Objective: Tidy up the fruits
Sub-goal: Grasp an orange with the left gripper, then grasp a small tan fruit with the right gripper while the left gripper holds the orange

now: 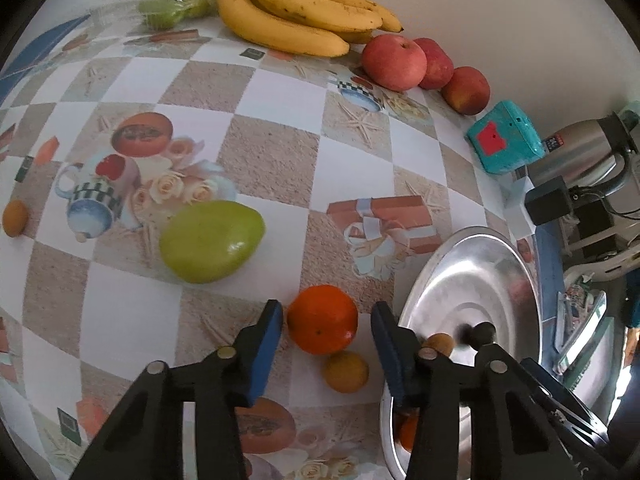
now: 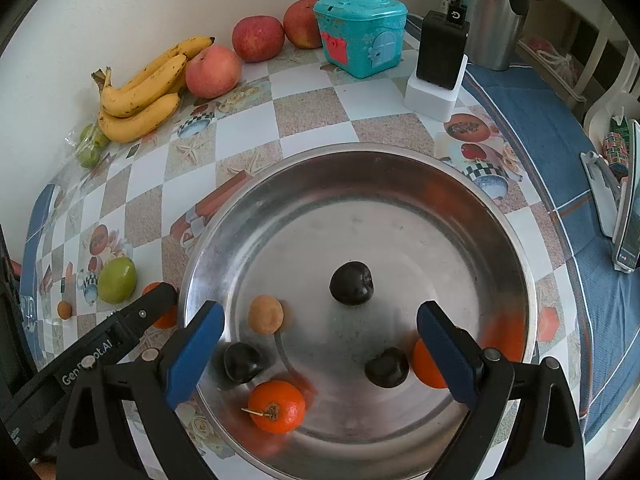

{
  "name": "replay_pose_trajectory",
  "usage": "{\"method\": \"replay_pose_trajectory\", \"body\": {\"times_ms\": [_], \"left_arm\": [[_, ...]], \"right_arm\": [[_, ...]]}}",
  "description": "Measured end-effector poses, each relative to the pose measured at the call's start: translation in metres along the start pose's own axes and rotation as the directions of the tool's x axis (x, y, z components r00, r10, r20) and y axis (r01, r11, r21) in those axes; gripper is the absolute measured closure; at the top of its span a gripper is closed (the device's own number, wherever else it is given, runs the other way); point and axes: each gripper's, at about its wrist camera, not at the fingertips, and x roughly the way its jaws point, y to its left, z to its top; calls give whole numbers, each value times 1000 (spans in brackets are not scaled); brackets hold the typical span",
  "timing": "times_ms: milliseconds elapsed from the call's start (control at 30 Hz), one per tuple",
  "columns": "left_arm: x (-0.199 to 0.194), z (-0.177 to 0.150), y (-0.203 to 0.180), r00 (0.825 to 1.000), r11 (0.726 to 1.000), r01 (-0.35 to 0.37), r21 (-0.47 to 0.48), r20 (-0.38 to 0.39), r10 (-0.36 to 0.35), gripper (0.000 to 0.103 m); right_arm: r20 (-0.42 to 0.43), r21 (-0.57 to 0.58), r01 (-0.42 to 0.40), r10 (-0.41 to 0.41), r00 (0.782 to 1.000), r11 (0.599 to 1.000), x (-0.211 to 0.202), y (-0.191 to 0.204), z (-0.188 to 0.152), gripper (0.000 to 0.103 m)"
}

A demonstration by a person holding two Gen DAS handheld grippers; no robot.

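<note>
Here, left gripper (image 1: pixel 326 322) spread wide over the desk (image 1: pixel 280 96), blue pads flanking an orange (image 1: pixel 322 319) without touching it. A smaller yellowish fruit (image 1: pixel 346 371) sits just near of the orange. The steel plate (image 1: pixel 460 280) rim lies just right of the right pad. Green mango (image 1: pixel 212 241) to the left, apart, with bare checkered cloth between. Bananas (image 1: pixel 296 8) and apples (image 1: pixel 394 63) line the far wall edge.

Right gripper (image 2: pixel 318 326) spread wide, holding nothing, above the plate's near half. Inside the plate (image 2: pixel 360 184): three dark fruits (image 2: pixel 351 282), a tan round fruit (image 2: pixel 265 314), an orange with stem (image 2: pixel 276 406), another orange (image 2: pixel 426 366) by the right pad. Far half of the plate bare.
</note>
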Motion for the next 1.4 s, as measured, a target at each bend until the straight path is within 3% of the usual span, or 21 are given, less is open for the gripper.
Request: {"method": "replay_pose_trajectory", "body": {"times_ms": [33, 300, 533, 733, 1067, 1200, 1267, 1300, 1333, 1400], "left_arm": [[0, 0, 0, 1000, 1000, -5, -1, 3, 5, 63], [-10, 0, 6, 1000, 1000, 7, -17, 7, -7, 65], [-24, 1, 20, 996, 996, -86, -36, 5, 86, 65], [-42, 7, 37, 992, 990, -122, -63, 32, 125, 65], [-77, 8, 65, 979, 979, -166, -115, 96, 178, 65], [-89, 7, 79, 980, 977, -143, -158, 114, 162, 65], [-94, 5, 86, 980, 974, -139, -177, 120, 161, 65], [-97, 4, 89, 980, 973, -132, -187, 123, 157, 65], [-100, 3, 93, 981, 973, -122, -198, 128, 149, 65], [-105, 2, 97, 981, 971, -111, -212, 136, 141, 65]], "right_arm": [[0, 0, 0, 0, 1000, 1000, 0, 0, 0, 6], [1, -1, -1, 1, 1000, 1000, 0, 0, 0, 6], [3, -18, -43, 43, 999, 999, -1, 9, 0, 6], [3, -85, -108, 109, 994, 990, -2, 34, -3, 6], [15, -279, -215, 228, 974, 936, -11, 89, -12, 6], [-20, -331, -254, 262, 965, 909, -8, 105, -16, 7], [-34, -351, -252, 257, 966, 902, -5, 111, -19, 21], [-38, -359, -251, 254, 966, 899, -4, 114, -20, 37], [-45, -368, -247, 248, 968, 897, -2, 115, -21, 46], [-60, -379, -236, 231, 971, 895, 3, 118, -23, 49]]}}
